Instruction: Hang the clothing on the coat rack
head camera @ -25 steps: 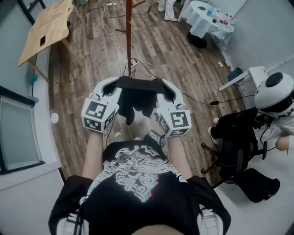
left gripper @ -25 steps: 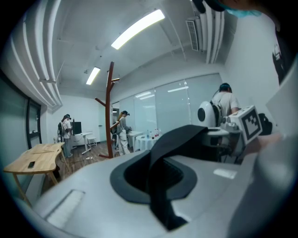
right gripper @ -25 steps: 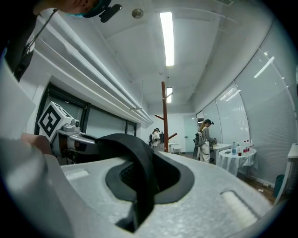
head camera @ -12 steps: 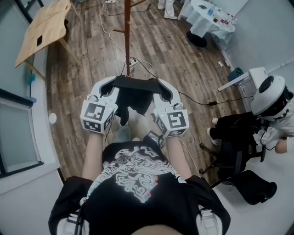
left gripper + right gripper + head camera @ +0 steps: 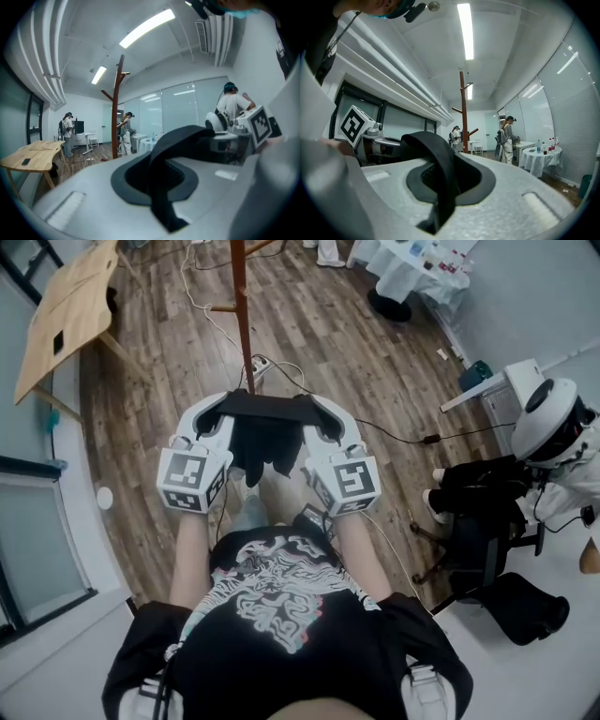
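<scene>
- The black clothing hangs at the middle of the head view. Its top edge is stretched flat between the two tongs, and the rest droops in loose folds.
- It looks light, soft and limp. I judge it will sag and swing, so the top edge near each end is the place to grip.
- The left tongs are pinched together on one end and the right tongs on the other.
- The coat rack stands just beyond, upper middle of the frame, apart from the cloth.
- The head view shows only its pole and a low peg. The gripper views show its upper branches and the cloth band caught in each tongs.
- A wooden table sits at upper left.
</scene>
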The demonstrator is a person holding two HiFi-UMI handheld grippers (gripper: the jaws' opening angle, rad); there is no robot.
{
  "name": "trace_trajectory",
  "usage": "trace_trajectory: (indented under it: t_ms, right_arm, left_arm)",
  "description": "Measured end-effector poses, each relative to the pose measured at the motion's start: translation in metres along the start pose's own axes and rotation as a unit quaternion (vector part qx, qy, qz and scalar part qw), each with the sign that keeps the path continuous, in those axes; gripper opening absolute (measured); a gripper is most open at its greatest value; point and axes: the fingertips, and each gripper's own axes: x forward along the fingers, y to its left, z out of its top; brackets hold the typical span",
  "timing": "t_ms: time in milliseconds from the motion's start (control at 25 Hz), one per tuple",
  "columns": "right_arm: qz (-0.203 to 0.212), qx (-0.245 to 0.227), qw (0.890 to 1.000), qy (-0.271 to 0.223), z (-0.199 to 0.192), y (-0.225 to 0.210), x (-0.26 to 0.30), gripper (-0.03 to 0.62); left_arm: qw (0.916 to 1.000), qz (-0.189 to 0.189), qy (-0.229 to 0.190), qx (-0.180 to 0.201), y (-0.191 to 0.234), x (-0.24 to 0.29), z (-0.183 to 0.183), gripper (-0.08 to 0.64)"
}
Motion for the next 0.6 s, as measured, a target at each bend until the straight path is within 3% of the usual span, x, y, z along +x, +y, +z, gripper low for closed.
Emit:
trace_trajectory:
  t_ms: [600]
  right_arm:
    - [-0.018, -0.003, 1.0, 0.022, -0.015, -0.03, 0.098, 0.023]
  left_arm:
    - [0.9999, 0.003, 0.01, -0.011, 0.078, 0.066, -0.012, 0.006]
